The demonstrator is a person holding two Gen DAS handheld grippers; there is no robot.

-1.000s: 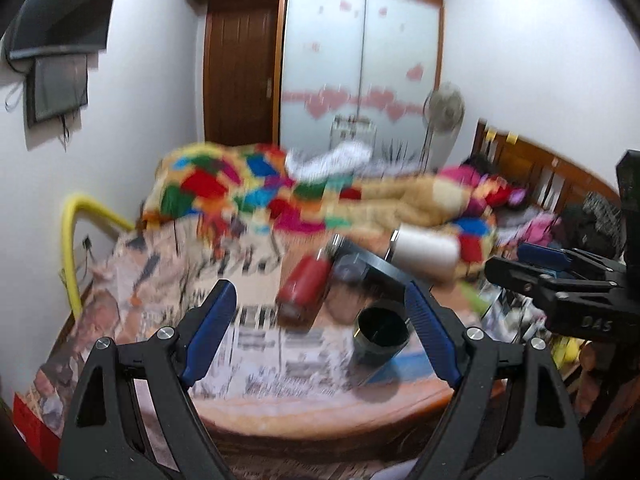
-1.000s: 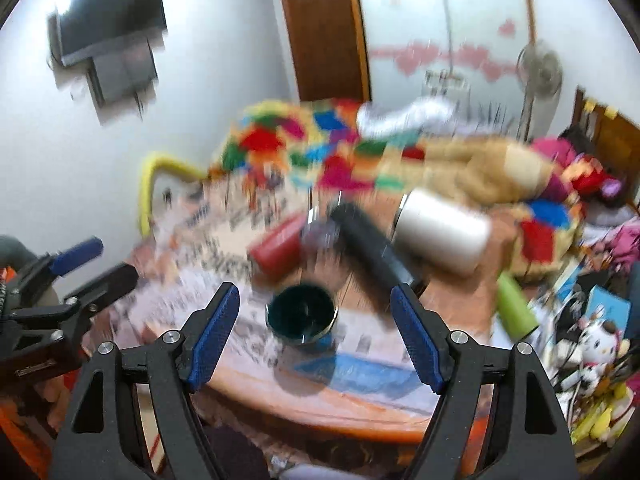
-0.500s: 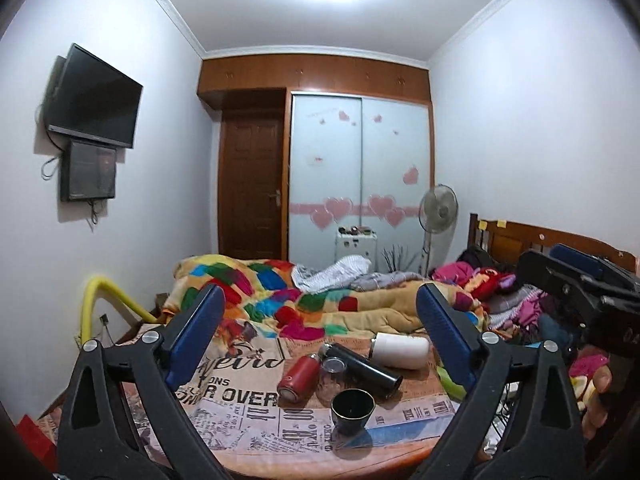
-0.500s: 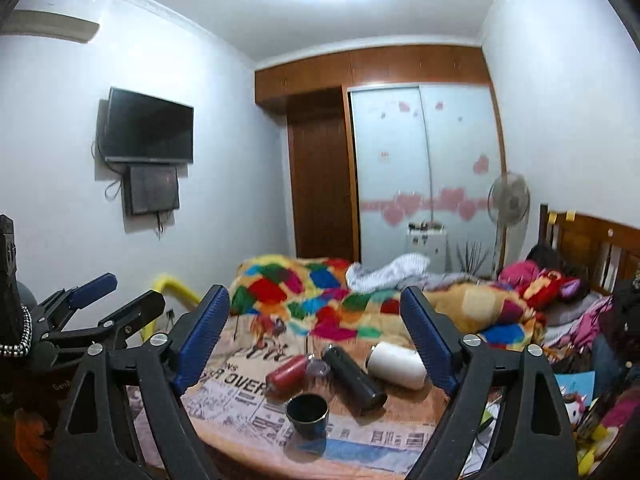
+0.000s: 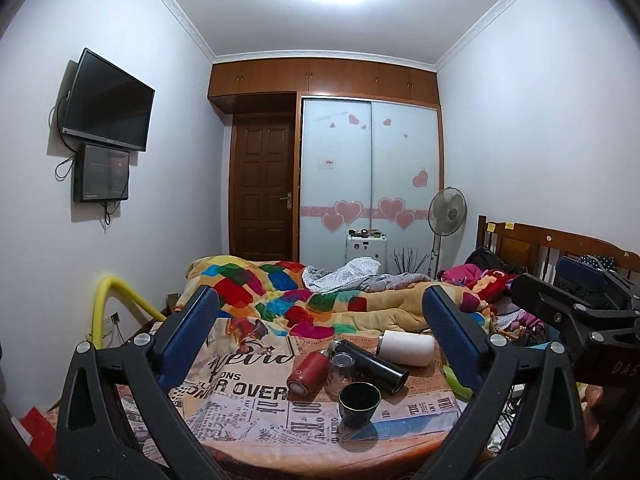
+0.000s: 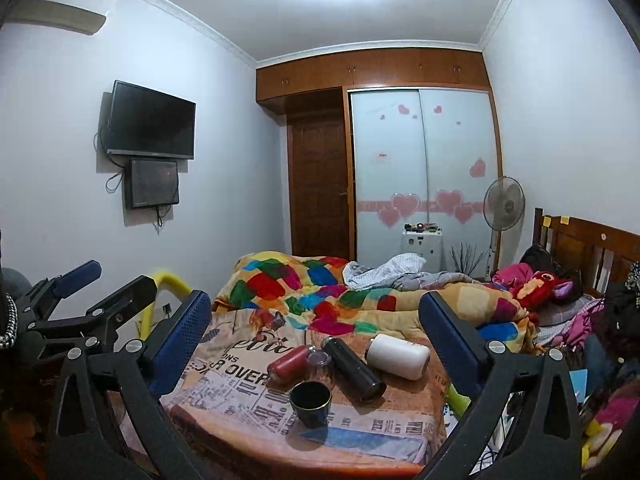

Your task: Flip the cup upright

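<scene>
A dark cup (image 5: 359,404) stands upright, mouth up, near the front edge of a round table covered with a newsprint cloth (image 5: 248,400); it also shows in the right wrist view (image 6: 311,403). Behind it lie a red bottle (image 5: 307,372), a black flask (image 5: 368,366) and a white bottle (image 5: 407,347), with a clear glass (image 5: 339,368) between them. My left gripper (image 5: 320,340) is open and empty, held back from the table. My right gripper (image 6: 316,340) is open and empty too, also well back. Each gripper shows at the edge of the other's view.
A bed with a patchwork blanket (image 5: 280,288) lies behind the table. A yellow curved tube (image 5: 116,300) stands at the left. A wooden headboard (image 5: 560,248) and heaped clothes are at the right. A fan (image 5: 447,216) stands by the wardrobe.
Both grippers have pulled back and tilted up from close over the table; the cup and bottles now look smaller and farther. Both stay open. The cup stands as before.
</scene>
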